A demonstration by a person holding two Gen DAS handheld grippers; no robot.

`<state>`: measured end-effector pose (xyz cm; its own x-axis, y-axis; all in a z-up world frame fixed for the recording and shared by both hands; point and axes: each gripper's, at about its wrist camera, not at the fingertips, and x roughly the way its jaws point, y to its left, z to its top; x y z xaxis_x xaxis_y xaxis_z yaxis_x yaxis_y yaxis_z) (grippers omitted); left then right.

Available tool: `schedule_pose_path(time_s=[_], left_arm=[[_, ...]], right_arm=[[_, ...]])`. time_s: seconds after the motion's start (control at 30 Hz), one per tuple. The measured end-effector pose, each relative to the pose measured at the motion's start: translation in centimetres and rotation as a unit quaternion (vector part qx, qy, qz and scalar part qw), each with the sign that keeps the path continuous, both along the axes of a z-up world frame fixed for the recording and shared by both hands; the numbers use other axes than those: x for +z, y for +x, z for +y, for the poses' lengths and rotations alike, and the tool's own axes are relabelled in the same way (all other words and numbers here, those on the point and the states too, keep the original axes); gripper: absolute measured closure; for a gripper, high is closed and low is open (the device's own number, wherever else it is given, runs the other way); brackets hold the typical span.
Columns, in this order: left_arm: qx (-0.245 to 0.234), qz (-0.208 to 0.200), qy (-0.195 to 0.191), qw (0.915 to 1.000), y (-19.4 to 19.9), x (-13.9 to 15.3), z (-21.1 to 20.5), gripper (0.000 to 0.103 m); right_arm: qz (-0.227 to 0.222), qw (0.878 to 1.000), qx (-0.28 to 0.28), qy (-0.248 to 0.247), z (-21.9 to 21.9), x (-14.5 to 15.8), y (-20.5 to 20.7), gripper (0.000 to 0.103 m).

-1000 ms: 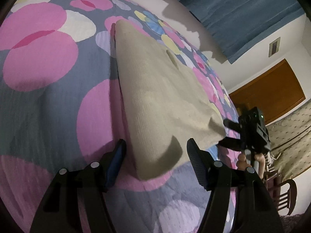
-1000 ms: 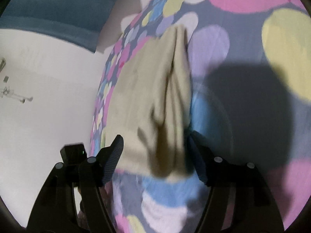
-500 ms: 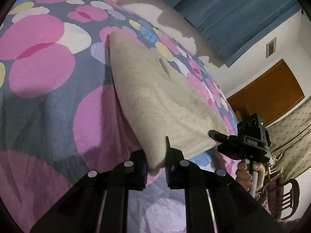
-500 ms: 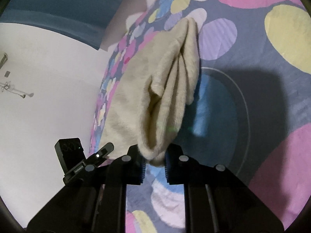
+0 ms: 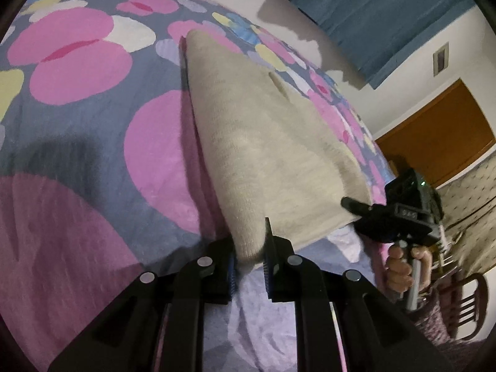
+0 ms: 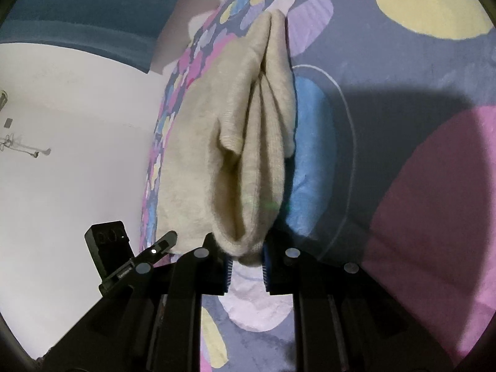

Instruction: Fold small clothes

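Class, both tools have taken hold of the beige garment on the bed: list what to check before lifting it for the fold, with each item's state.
1. Left tool clamped on a corner of the beige garment: ok.
2. Right tool clamped on its corner: ok.
3. Bedspread not pinched with it: cannot tell.
4. Near edge flat between the tools: not ok, bunched at the right tool.
5. Far end lying on the bed: ok.
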<state>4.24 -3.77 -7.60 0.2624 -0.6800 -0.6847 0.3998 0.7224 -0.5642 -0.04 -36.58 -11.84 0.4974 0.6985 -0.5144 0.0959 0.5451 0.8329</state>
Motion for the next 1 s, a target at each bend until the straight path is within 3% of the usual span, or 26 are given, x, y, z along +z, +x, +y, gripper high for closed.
schedule_pose_path(time_s=[0.3, 0.47, 0.83, 1.0], left_arm=[[0.005, -0.005, 0.007, 1.0000, -0.2, -0.1, 0.1, 0.081], [0.017, -0.006, 0.011, 0.9998, -0.3, 0.2, 0.1, 0.068], [0.048, -0.050, 0.063, 0.9956, -1.6, 1.2, 0.0, 0.039], [0.058, -0.062, 0.084, 0.9928, -2.0, 1.3, 0.1, 0.036]], right_arm=[[-0.007, 1.000, -0.006, 0.007, -0.6, -0.1, -0.7, 0.087], [-0.006, 1.000, -0.015, 0.006, -1.0, 0.2, -1.5, 0.083], [-0.001, 0.999, -0.038, -0.010, -1.9, 0.9, -3.2, 0.073], [0.000, 0.999, -0.047, -0.027, -1.7, 1.4, -3.9, 0.067]])
